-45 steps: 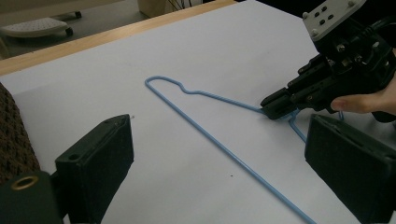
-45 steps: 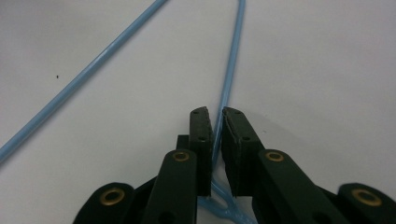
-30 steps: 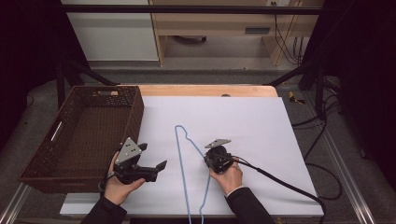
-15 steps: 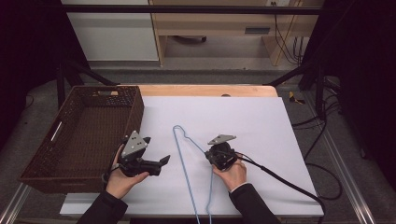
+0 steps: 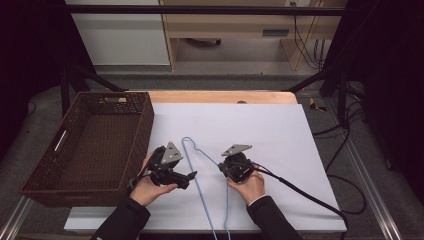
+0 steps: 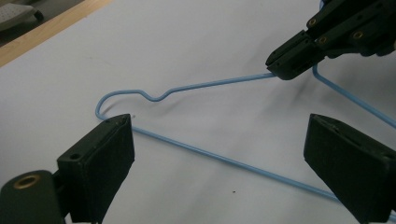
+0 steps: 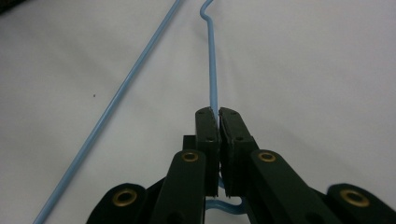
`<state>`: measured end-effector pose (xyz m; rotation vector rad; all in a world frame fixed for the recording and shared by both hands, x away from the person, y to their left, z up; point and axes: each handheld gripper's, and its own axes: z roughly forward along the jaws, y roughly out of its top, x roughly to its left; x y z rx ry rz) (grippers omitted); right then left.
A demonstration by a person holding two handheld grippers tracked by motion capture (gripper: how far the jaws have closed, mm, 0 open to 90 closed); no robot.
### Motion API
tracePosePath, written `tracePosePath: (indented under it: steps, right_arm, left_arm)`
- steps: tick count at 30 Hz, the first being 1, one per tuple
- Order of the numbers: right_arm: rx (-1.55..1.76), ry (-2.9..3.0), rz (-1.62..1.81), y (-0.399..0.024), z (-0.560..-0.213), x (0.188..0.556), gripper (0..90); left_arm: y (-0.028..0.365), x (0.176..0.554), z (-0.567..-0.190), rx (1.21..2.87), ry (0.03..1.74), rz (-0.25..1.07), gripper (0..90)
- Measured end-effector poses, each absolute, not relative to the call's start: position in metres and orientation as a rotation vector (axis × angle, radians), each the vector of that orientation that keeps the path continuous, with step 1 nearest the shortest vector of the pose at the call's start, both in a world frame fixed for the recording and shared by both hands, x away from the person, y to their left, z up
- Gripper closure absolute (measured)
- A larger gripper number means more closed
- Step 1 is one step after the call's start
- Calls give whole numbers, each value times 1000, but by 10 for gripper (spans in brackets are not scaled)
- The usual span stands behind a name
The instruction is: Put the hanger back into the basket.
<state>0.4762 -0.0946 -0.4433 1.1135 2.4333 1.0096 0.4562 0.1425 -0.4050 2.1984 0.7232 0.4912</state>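
High view: right gripper pinches blue hanger wire; left gripper spread, hanger's near rod lying crosswise just ahead.

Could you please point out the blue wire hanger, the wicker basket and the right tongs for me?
blue wire hanger [image 6: 219, 158], left gripper view, on its long straight wire.
wicker basket [image 5: 139, 135], high view, on its right wall.
right tongs [image 7: 218, 113], right gripper view, between the closed tips pinching the hanger.

a dark brown wicker basket sits at the left edge of the table, beside the white sheet that covers most of the top. a strip of bare wooden tabletop shows along the far edge. beyond it stands a pale wooden shelf unit, and cables trail on the floor at right.
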Motion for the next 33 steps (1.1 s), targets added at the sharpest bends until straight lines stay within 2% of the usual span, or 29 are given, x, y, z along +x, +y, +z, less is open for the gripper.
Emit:
tracePosePath:
  steps: [21,33]
  right_arm:
    - [1065,2474,1015,-96,-438,474,879]
    - [1049,2487,1009,-96,-438,474,879]
  left_arm:
    - [112,489,-419,2336,574,491,146]
    - [100,501,-430,2436,464,551,202]
